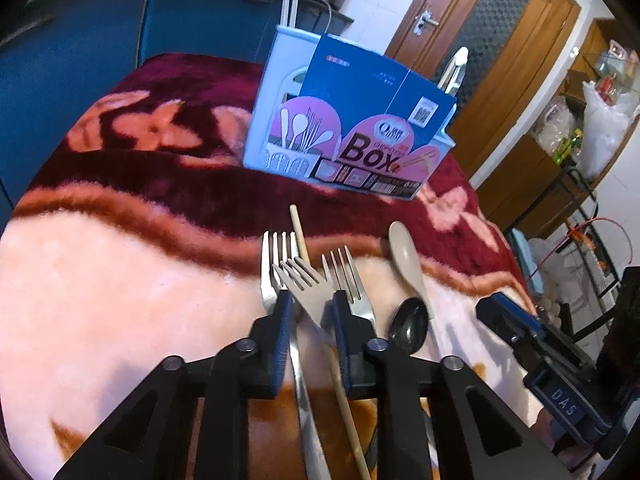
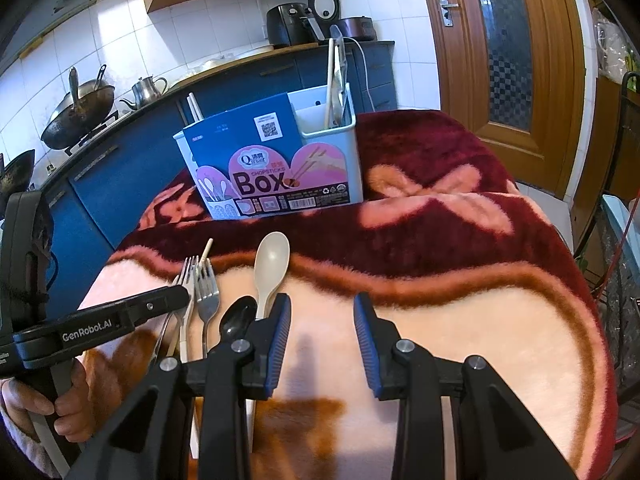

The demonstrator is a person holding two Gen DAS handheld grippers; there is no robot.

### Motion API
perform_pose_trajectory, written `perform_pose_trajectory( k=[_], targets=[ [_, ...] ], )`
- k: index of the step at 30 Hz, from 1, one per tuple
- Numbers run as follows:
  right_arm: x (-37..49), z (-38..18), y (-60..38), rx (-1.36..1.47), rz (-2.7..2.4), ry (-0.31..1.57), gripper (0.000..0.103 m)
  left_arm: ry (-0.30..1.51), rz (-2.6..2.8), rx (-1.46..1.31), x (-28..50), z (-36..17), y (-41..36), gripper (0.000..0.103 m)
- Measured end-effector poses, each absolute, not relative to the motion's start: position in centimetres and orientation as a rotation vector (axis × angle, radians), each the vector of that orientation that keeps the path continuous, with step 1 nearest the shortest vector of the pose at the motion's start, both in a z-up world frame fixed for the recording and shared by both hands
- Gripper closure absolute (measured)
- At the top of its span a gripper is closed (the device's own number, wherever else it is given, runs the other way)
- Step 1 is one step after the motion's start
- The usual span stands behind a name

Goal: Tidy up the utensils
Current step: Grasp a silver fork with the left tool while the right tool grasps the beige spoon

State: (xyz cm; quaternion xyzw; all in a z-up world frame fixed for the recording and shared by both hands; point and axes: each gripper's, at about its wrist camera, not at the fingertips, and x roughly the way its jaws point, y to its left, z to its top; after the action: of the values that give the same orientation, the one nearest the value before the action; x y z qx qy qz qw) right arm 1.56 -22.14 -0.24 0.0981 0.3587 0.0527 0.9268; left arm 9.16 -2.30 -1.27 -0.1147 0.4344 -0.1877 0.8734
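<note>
Three steel forks lie side by side on the blanket. My left gripper [image 1: 310,300] is shut on the neck of the middle fork [image 1: 306,284], which sits skewed over a wooden chopstick [image 1: 298,232]. The other forks [image 1: 270,264] [image 1: 344,272] flank its fingers. A beige spoon [image 1: 402,252] and a black spoon [image 1: 410,322] lie to the right. The utensil holder [image 1: 280,92], behind its blue "Box" sleeve [image 1: 352,120], stands farther back. My right gripper [image 2: 322,320] is open over bare blanket, right of the beige spoon [image 2: 274,260] and the black spoon [image 2: 238,318].
A fleece blanket [image 2: 460,320] covers the table, whose right edge drops toward a wire rack [image 2: 624,240]. The holder [image 2: 332,136] has white chopsticks [image 2: 194,106] and a tall utensil [image 2: 336,76] in it. A hand [image 2: 68,404] grips the left gripper's handle. Blue cabinets [image 2: 120,176] stand behind.
</note>
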Motion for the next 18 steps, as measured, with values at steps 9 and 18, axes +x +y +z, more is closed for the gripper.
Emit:
perform_pose_trajectory(
  k=[9,18],
  targets=[
    [1.6,-0.3,-22.0,0.199,0.11,0.739,0.068,0.873,-0.435,-0.286,8.9,-0.6,-1.7,0.099],
    [2.5,-0.2,-20.7,0.166,0.135,0.779,0.068,0.717,-0.42,-0.31,7.8,3.0,1.1,0.1]
  ],
)
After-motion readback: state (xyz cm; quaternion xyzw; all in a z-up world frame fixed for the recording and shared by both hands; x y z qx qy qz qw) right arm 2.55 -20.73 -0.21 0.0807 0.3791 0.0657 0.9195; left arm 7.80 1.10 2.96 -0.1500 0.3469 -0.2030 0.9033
